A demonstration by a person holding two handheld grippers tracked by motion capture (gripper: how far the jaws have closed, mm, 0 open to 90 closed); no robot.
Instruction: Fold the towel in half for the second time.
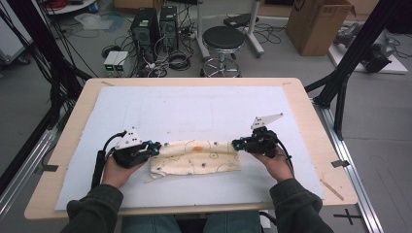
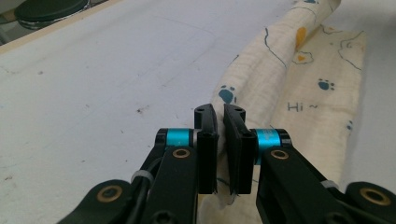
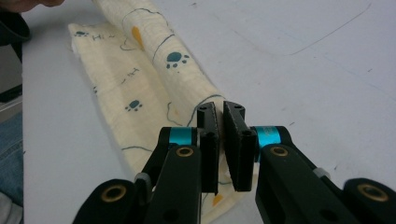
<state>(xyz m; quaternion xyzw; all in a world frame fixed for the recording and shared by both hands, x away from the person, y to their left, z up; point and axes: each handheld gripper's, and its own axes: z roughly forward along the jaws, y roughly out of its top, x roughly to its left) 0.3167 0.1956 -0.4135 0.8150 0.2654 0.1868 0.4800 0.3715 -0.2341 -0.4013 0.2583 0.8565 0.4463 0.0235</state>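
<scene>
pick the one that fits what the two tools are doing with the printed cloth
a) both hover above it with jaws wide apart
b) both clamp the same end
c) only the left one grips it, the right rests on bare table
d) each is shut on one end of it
d: the left tool pinches the left end of the printed cloth and the right tool pinches its right end, jaws closed on fabric in both gripper views.

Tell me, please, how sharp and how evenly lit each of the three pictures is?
High view: even, soft light, slightly grainy, the cloth readable. Left gripper view: the left gripper is crisp, the far cloth mildly soft. Right gripper view: the right gripper is sharp, with a dim near corner; no strong glare.
</scene>
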